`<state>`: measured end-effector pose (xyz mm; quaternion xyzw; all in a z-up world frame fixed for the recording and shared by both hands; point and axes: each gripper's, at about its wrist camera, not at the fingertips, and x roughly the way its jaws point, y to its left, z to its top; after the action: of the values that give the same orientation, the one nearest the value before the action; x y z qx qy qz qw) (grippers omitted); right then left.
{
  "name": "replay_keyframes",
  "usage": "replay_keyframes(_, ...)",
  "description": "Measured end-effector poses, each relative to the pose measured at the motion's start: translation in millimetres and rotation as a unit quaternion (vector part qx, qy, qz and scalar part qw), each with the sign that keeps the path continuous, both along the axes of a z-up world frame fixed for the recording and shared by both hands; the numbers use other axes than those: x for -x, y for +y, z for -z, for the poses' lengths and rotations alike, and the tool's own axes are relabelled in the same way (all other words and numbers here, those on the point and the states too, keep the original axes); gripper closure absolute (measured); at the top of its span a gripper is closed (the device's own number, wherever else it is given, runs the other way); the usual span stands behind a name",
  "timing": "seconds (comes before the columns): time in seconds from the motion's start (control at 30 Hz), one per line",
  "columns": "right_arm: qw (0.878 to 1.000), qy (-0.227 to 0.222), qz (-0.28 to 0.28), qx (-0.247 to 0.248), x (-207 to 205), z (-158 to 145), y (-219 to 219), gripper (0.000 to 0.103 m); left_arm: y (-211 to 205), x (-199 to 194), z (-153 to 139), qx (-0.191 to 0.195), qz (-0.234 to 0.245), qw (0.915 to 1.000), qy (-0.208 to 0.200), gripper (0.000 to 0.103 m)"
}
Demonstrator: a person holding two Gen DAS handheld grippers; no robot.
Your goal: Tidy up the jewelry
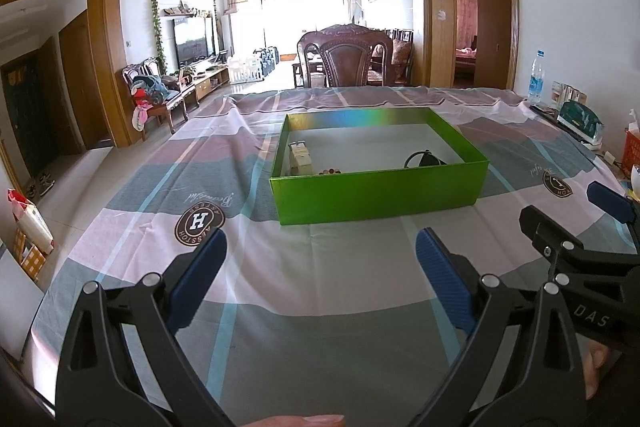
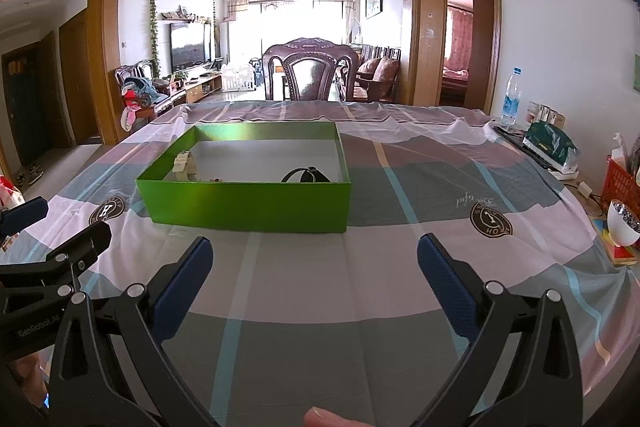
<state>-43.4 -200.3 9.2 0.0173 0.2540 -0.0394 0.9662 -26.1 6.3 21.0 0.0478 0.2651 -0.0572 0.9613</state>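
Green box point(image 1: 380, 193) on checked tablecloth point(image 1: 320, 307) | holds pale watch point(image 1: 301, 157) (black band point(image 1: 424, 158) beside) | left gripper point(image 1: 320, 259) spread wide, empty | right gripper point(image 2: 314, 263) likewise

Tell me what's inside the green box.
Inside the green box: a cream watch at its left, small beads, and a black strap. The front wall hides the floor nearest the camera.

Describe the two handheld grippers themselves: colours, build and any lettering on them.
Both the left gripper and the right gripper have black angular plastic frames with triangular cut-outs, silver round rivets at the pivots, and blue textured pads on the fingers. White lettering shows on the bodies: "DAS" on the right, "GenRobot.AI" on the left.
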Motion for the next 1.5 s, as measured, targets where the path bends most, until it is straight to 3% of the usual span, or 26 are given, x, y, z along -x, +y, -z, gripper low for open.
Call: replay_keyframes(1.5,1.000,0.008,0.005,0.003,-0.3,2.1,-6.2,0.003,-3.0,-0.9,2.4,0.001,0.007,0.9999,0.010,0.006)
